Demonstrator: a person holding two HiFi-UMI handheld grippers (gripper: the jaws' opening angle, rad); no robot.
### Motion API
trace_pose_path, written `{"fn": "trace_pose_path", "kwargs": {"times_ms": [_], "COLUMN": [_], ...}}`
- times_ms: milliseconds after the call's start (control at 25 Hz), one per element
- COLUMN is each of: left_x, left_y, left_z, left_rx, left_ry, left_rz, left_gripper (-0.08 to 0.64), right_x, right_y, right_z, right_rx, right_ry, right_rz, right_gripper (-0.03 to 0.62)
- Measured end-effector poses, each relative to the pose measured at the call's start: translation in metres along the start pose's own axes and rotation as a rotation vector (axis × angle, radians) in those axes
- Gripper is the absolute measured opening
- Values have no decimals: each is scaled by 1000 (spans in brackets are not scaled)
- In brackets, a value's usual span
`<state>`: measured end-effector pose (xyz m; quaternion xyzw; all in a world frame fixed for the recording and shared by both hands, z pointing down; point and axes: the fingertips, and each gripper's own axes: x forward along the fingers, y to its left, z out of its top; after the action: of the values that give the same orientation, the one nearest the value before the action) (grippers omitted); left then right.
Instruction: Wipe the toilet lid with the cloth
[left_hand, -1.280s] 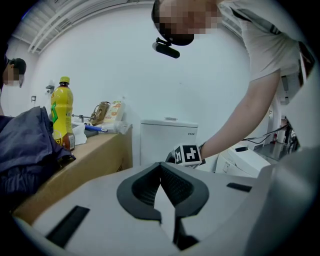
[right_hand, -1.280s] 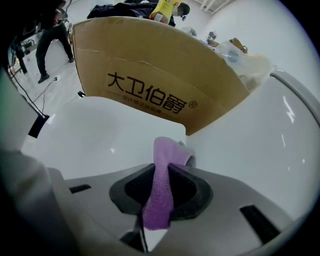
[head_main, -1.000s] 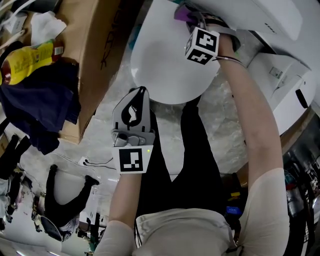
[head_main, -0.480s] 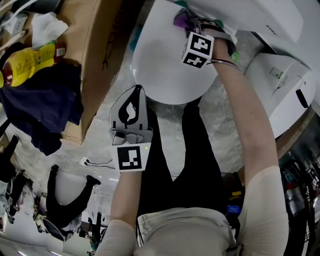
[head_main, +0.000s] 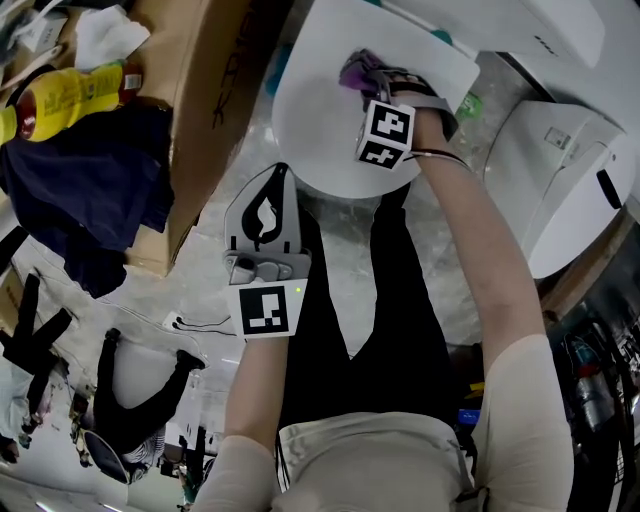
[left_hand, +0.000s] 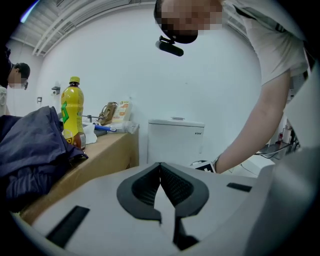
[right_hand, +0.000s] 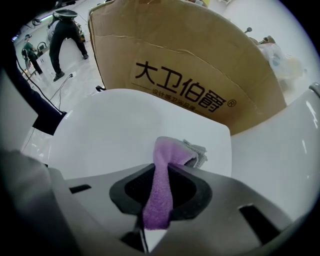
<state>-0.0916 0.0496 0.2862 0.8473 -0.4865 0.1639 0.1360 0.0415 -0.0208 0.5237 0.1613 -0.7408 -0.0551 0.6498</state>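
The white toilet lid (head_main: 320, 120) is down, and a purple cloth (head_main: 356, 70) lies pressed against it near the back. My right gripper (head_main: 372, 82) is shut on the cloth; in the right gripper view the cloth (right_hand: 167, 160) runs up between the jaws (right_hand: 165, 175) and bunches on the lid (right_hand: 120, 135). My left gripper (head_main: 266, 200) hangs shut and empty off the lid's front edge, above the floor. In the left gripper view its jaws (left_hand: 161, 170) meet with nothing between them.
A brown cardboard box (head_main: 190, 110) stands close along the toilet's left side. The cistern (head_main: 520, 30) is behind the lid, and a white unit (head_main: 570, 180) is at the right. A yellow bottle (head_main: 60, 100) and a dark blue garment (head_main: 80, 210) lie on the box.
My right gripper has dragged the cloth across the lid from its back edge towards the front. The left gripper has stayed about where it was.
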Motion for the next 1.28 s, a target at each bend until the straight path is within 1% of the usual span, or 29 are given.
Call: {"fn": "trace_pose_path", "kwargs": {"times_ms": [160,280,440,600,720,1000,1080,1280], "left_x": [-12,-20,-32,-38,-46,-57,-58,-60], "left_y": [-2,-1,-1,2,2,3,2,3], "left_z": [-6,-6,-15,-27,-33,-35,-35,-32], "left_rx": [0,9,18,10,5,1,0,13], "left_ry": [-1,-11,0,8,14,4,5,2], "left_rz": [-5,-4,-7,-4,-2,7,6,5], "left_gripper": [15,15,15,15,15,15,15,15], "right_x": [-5,-10,-17,-21,-27,-42,-44,-46], "right_y": [33,54,87,112,139,205,217,229], "right_z": [9,15,20,30,36,53,56,63], "right_rx": [8,29,63,51,45,60,56,124], "right_ry": [-6,-12,-17,-29,-35,-58,-61,-61], "right_rz": [24,45,74,88,118,194,205,233], "right_gripper": [86,84,85,86,86,86,86,86]}}
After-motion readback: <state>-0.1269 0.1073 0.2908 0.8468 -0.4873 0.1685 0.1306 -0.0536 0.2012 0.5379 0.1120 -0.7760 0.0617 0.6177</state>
